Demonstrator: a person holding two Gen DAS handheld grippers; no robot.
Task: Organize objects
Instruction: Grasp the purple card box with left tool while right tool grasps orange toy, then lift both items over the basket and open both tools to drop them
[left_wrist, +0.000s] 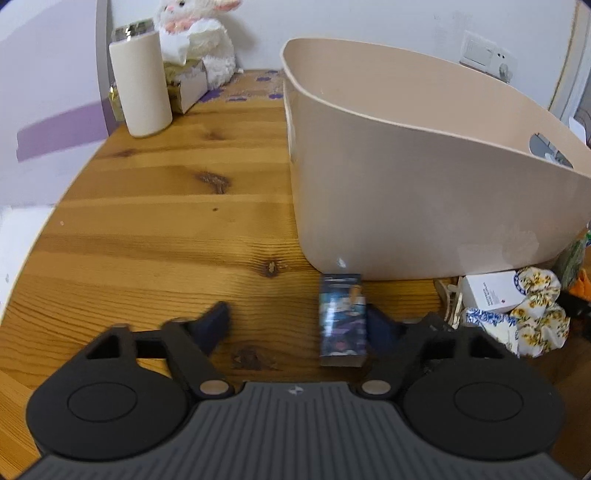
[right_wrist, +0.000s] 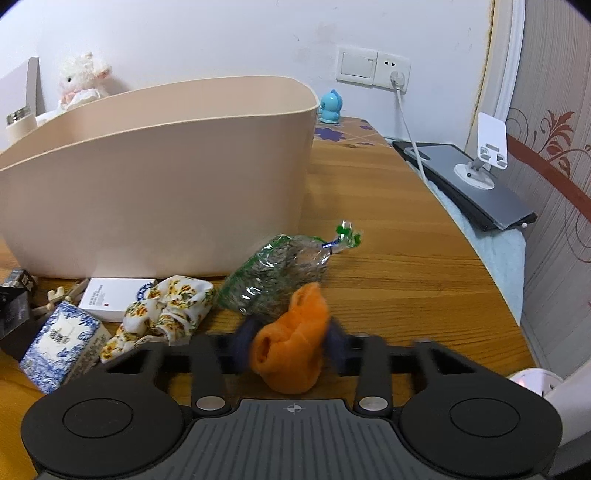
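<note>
A beige plastic tub stands on the wooden table; it also shows in the right wrist view. My left gripper is open; a small dark picture box lies between its fingers, against the right finger. My right gripper is shut on an orange cloth. In front of the tub lie a clear green bag, a yellow-flowered cloth, a white box and a blue-patterned box.
A cream tumbler, a tissue box and a plush rabbit stand at the back left. A blue figurine, a wall socket with cable, a laptop and a phone stand are at the right.
</note>
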